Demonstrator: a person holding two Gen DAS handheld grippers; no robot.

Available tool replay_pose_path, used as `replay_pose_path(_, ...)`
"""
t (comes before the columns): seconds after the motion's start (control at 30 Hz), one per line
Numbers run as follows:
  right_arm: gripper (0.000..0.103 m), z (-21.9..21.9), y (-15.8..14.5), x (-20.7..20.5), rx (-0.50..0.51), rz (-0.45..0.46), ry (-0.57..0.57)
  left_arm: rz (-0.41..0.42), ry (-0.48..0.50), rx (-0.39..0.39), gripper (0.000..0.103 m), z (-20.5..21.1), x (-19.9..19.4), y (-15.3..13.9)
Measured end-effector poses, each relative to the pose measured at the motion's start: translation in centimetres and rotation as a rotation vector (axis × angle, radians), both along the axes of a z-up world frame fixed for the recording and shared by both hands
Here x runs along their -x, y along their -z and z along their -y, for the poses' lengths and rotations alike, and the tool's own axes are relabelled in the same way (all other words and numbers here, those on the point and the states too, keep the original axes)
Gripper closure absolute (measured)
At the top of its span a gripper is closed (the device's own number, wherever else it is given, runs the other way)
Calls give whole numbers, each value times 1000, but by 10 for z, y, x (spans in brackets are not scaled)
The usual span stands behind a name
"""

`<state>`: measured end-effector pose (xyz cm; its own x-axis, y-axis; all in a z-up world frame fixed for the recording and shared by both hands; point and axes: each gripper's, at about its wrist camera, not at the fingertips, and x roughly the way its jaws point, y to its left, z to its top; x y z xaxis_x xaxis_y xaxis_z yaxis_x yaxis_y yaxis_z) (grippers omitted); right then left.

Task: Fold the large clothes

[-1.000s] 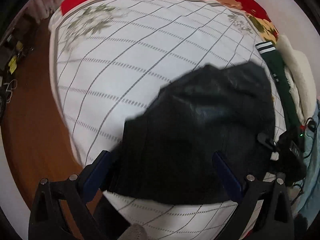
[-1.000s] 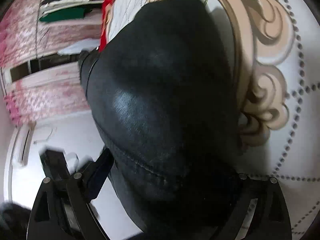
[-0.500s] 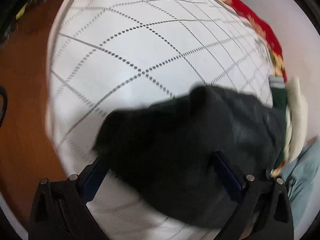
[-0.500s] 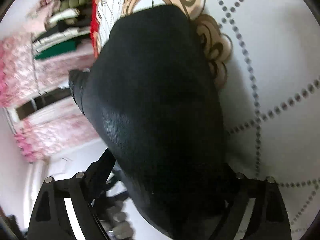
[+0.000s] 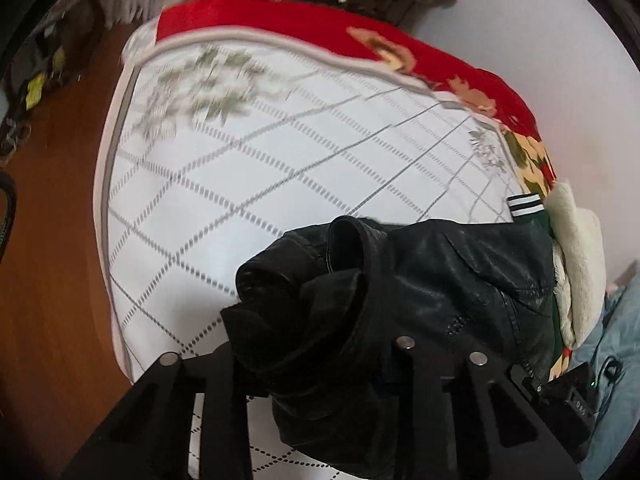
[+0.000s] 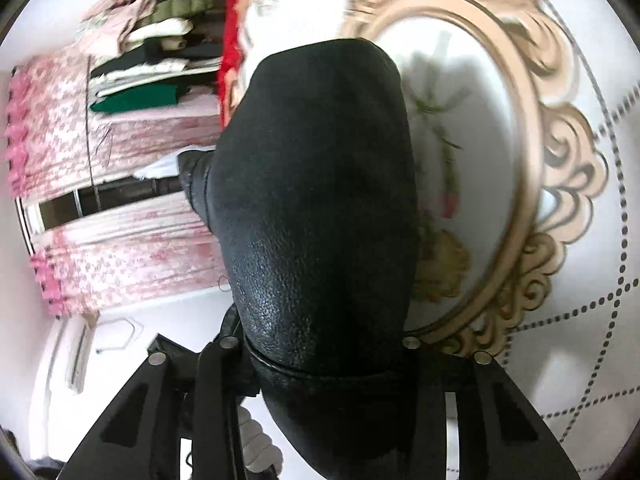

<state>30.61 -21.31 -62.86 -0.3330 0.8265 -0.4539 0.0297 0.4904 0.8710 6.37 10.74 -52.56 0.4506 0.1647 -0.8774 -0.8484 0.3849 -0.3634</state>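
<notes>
a black leather jacket [image 5: 420,300] lies bunched on a bed covered by a white quilt [image 5: 248,184] with a grey dotted diamond pattern, near the quilt's closest edge. the left gripper [image 5: 316,356] has its two black fingers closed in on a thick fold of the jacket's near-left side, with leather and dark lining bulging up between them. beyond the jacket, the quilt's far edge meets a red floral blanket [image 5: 304,32]. just beside the jacket on the right sit a green garment with a striped cuff [image 5: 528,210] and a cream fleece piece [image 5: 576,264]. left of the quilt is brown wooden floor [image 5: 52,240]. in the right wrist view, the right gripper [image 6: 320,360] clamps the jacket [image 6: 320,184] too, the leather filling the gap between its fingers and hanging forward over the quilt's tan scrollwork medallion [image 6: 536,184]. left of the jacket there, stacked folded clothes [image 6: 148,64] rest above a pink patterned curtain [image 6: 100,216].
</notes>
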Motion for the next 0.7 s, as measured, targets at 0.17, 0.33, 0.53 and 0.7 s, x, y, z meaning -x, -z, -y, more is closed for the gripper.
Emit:
replay_pose_path(0.17, 65, -9, -38, -10, -28, 34, -6, 17, 39, -57, 77, -7, -17, -41)
replay_pose_path(0.33, 66, -24, -91, -41, -59, 76, 21, 53, 119, -115, 77, -22, -61, -92)
replay_pose_path(0.53, 66, -20, -170, -111, -106, 167, 127, 176, 249, -165, 77, -50, -152, -163)
replay_pose_path(0.7, 66, -24, -244, -193, -120, 265, 243, 297, 335, -153, 78, -63, -247, -212)
